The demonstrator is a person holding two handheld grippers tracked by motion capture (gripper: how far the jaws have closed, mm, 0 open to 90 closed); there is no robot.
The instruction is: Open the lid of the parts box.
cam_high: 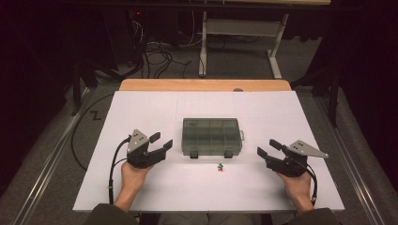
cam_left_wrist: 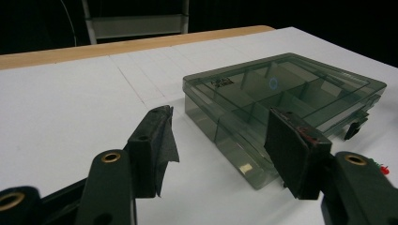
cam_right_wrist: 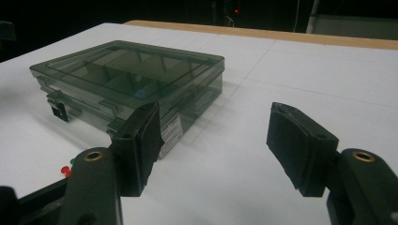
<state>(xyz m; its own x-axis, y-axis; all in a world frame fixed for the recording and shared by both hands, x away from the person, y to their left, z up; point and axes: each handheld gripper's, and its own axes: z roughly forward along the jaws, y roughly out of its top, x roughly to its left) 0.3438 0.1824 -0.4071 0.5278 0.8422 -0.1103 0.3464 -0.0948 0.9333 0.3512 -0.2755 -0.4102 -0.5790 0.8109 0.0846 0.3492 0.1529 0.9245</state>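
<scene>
A closed smoky-green clear plastic compartment box (cam_high: pixel 211 136) lies flat in the middle of the white table (cam_high: pixel 141 108), latches toward me. My left gripper (cam_high: pixel 163 140) hovers just left of the box, open, nothing between its pads. My right gripper (cam_high: pixel 267 147) is to the right of the box, a little apart, also open and empty. In the left gripper view the box (cam_left_wrist: pixel 281 89) lies beyond the spread jaws of that gripper (cam_left_wrist: pixel 220 136). The right gripper view shows the box (cam_right_wrist: pixel 126 70) ahead to the left of that gripper (cam_right_wrist: pixel 218 140). Tiny red and green pieces (cam_high: pixel 220 167) lie in front of the box.
A wooden strip (cam_high: pixel 206 85) runs along the table's far edge. Beyond it on the floor stand a metal table frame (cam_high: pixel 239 28) and tangled cables (cam_high: pixel 155 56). The small pieces (cam_left_wrist: pixel 382 168) (cam_right_wrist: pixel 67 168) sit near each gripper's inner jaw.
</scene>
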